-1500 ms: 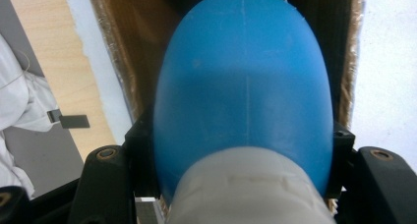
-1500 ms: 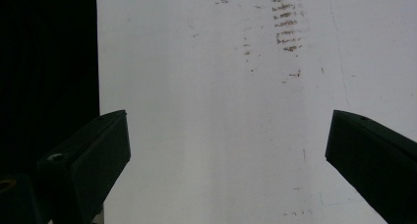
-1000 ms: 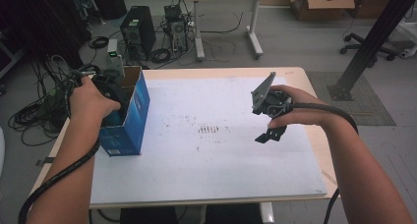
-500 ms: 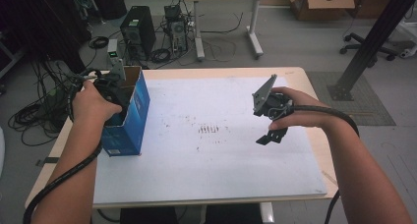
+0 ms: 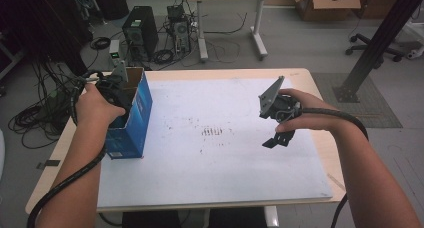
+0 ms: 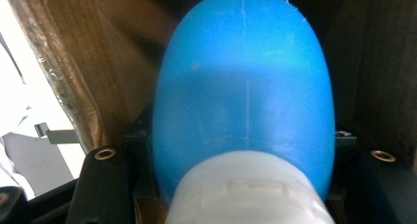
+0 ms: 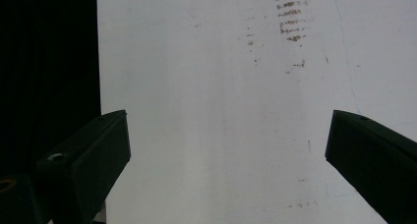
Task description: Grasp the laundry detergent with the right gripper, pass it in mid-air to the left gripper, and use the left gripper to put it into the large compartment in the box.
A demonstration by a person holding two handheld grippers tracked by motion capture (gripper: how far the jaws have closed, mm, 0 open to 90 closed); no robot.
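Bottle (image 6: 243, 101), blue with a white cap, sits between the left gripper's (image 5: 116, 85) jaws inside the box (image 5: 132, 118) at the table's left edge, its long axis along them, while the right gripper (image 5: 276, 138) hovers wide open and empty.

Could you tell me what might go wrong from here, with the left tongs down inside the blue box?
1. The left tongs sit around a rounded blue bottle near its white cap; the smooth curve might slip on lifting.
2. The blue box stands near the table's left edge and nothing steadies it; it could tip or be dragged.
3. The right tongs, open, hover above the white sheet, too far to help.
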